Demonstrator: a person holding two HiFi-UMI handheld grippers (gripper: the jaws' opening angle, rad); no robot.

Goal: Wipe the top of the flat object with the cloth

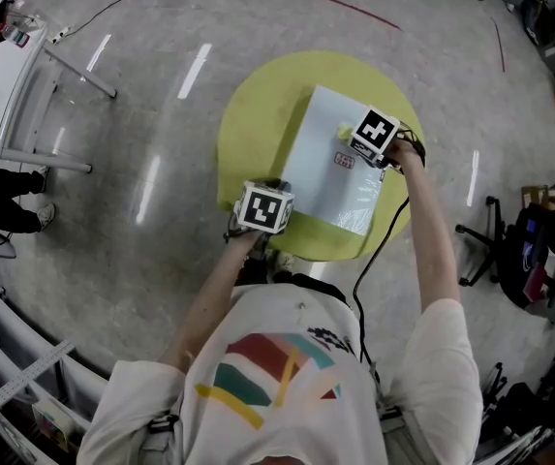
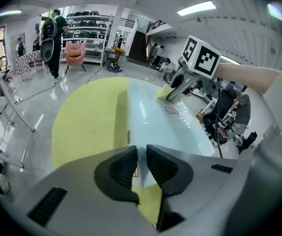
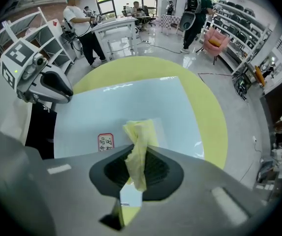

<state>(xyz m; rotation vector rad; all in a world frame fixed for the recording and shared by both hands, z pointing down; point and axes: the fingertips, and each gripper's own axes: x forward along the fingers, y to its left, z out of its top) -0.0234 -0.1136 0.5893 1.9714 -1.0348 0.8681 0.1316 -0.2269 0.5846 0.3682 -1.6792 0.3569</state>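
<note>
A pale blue flat board (image 1: 327, 177) lies on a round yellow table (image 1: 258, 129). My right gripper (image 1: 354, 145) points down over the board's far right part, shut on a yellow cloth (image 1: 344, 132). In the right gripper view the cloth (image 3: 140, 141) hangs bunched between the jaws above the board (image 3: 131, 107), next to a red label (image 3: 105, 141). My left gripper (image 1: 279, 188) is at the board's near left corner. In the left gripper view the jaws stand narrow, with that corner (image 2: 141, 173) between the pads. That view also shows the right gripper (image 2: 175, 91) and the cloth (image 2: 163, 92) across the board.
A black cable (image 1: 382, 245) trails from the right gripper past the table's edge. A white table (image 1: 11, 85) stands far left and a black chair (image 1: 524, 250) at the right. People stand by desks and shelves in the background (image 3: 84, 23).
</note>
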